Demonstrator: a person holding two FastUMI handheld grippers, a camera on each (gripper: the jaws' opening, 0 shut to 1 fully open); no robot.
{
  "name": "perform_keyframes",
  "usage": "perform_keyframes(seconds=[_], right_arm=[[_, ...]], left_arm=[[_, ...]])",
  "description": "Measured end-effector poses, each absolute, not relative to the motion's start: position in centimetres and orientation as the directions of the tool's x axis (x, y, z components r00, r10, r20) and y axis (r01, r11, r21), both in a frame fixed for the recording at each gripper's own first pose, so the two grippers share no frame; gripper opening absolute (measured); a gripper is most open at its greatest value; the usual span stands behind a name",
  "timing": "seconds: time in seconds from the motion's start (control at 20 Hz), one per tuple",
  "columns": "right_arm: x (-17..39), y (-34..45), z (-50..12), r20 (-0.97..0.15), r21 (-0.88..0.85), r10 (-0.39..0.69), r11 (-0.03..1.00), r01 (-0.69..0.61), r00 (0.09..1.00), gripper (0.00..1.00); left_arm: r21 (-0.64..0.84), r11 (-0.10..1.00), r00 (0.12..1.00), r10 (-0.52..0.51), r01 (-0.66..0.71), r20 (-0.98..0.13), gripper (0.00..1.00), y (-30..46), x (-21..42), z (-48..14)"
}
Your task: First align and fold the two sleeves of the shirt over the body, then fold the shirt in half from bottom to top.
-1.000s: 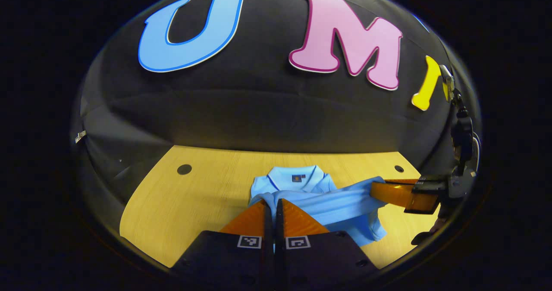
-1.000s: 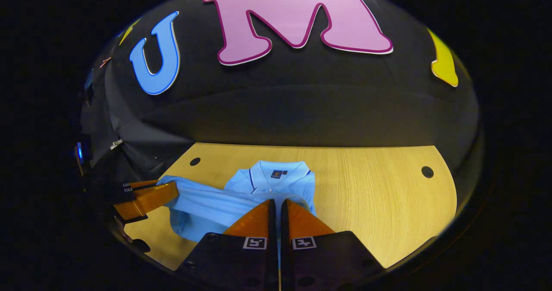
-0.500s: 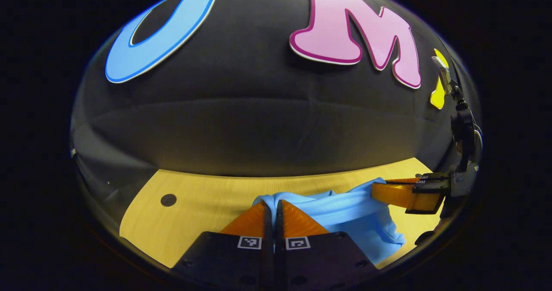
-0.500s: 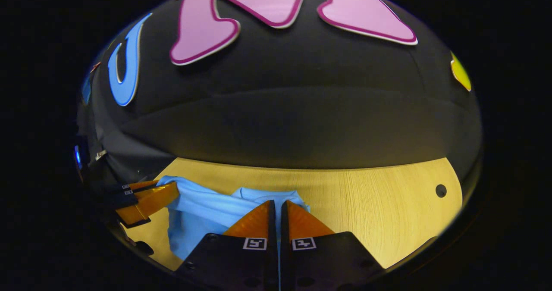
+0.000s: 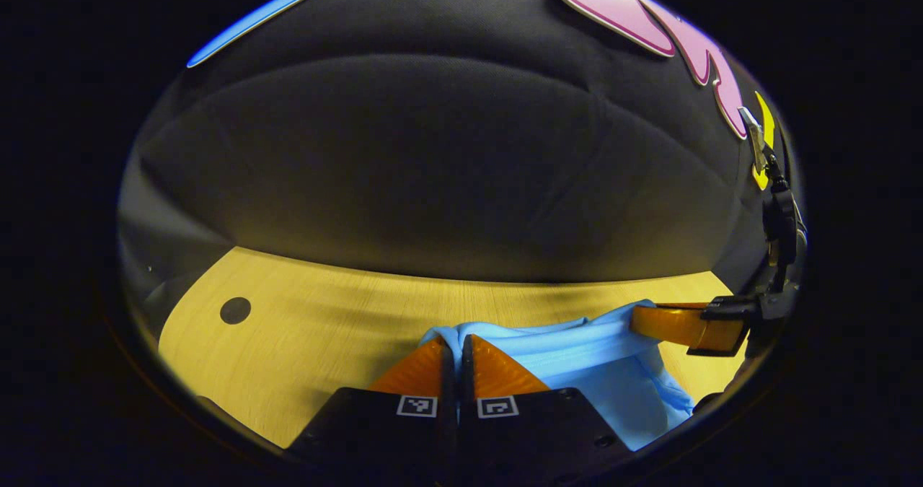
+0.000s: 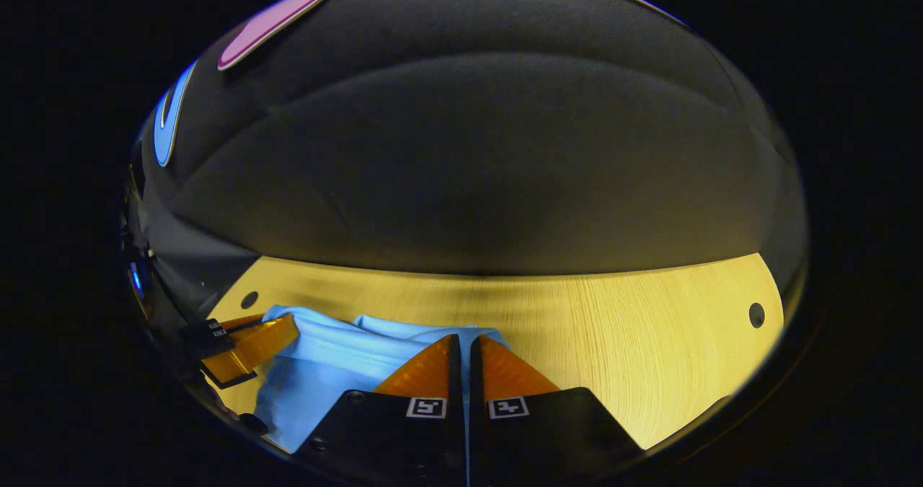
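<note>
Both the left gripper [image 5: 458,344] and right gripper [image 6: 464,343] are clenched on the hem of the light-blue cotton polo shirt [image 5: 577,350], stretched crosswise between them above the pale wooden table [image 6: 634,357]; its collar presumably lies ahead.

L gripper [image 5: 457,343] jaws closed, low over table; R gripper [image 6: 464,343] jaws closed, level alongside

right tool [image 6: 458,348] pinching shirt [image 6: 324,371] | left tool [image 6: 277,328] on hem | table [image 6: 649,350]
</note>
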State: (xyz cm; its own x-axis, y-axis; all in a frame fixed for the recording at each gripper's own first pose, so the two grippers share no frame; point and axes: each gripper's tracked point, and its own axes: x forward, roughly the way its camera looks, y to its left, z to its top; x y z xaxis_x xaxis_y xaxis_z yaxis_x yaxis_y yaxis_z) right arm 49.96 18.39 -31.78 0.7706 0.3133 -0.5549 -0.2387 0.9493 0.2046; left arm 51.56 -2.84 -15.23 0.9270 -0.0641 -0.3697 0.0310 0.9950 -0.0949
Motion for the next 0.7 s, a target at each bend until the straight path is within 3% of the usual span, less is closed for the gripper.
perform_keyframes(seconds=[0.05,0.1,0.2,0.25,0.3,0.4,0.45,0.7], right_arm=[[49.8,18.4,-31.6,-0.558,0.198,0.311,0.95,-0.24,0.77,0.06],[49.8,18.3,-31.7,-0.559,0.192,0.307,0.951,-0.24,0.77,0.06],[49.7,18.0,-31.4,-0.555,0.193,0.31,0.951,-0.243,0.772,0.12],[49.5,17.6,-30.8,-0.541,0.197,0.312,0.95,-0.243,0.781,0.19],[49.0,17.3,-29.9,-0.524,0.204,0.315,0.949,-0.242,0.791,0.33],[47.7,16.7,-28.0,-0.495,0.215,0.309,0.949,-0.23,0.812,0.76],[47.0,16.3,-27.1,-0.482,0.22,0.305,0.95,-0.223,0.822,0.97],[41.9,14.0,-21.1,-0.415,0.13,0.248,0.968,-0.212,0.875,0.98]], left_arm=[[-0.085,0.996,0.929,-0.053,0.023,-0.367,0.11,-2.6,51.6,-15.0],[-0.065,0.998,0.927,-0.037,0.014,-0.373,0.06,-2.6,51.6,-15.4],[-0.038,0.999,0.92,-0.018,0.003,-0.392,0.16,-2.4,51.2,-15.9],[-0.038,0.999,0.924,-0.015,0.0,-0.382,0.41,-2.3,51.0,-15.4],[-0.042,0.999,0.934,-0.025,0.011,-0.358,0.6,-2.4,50.8,-14.6],[-0.027,0.999,0.947,-0.027,0.019,-0.32,1.0,-2.6,49.8,-12.7],[-0.013,1.0,0.954,-0.013,0.01,-0.298,0.99,-2.4,48.4,-11.1],[-0.038,0.999,0.982,-0.022,0.015,-0.187,0.98,-2.5,42.2,-4.5]])
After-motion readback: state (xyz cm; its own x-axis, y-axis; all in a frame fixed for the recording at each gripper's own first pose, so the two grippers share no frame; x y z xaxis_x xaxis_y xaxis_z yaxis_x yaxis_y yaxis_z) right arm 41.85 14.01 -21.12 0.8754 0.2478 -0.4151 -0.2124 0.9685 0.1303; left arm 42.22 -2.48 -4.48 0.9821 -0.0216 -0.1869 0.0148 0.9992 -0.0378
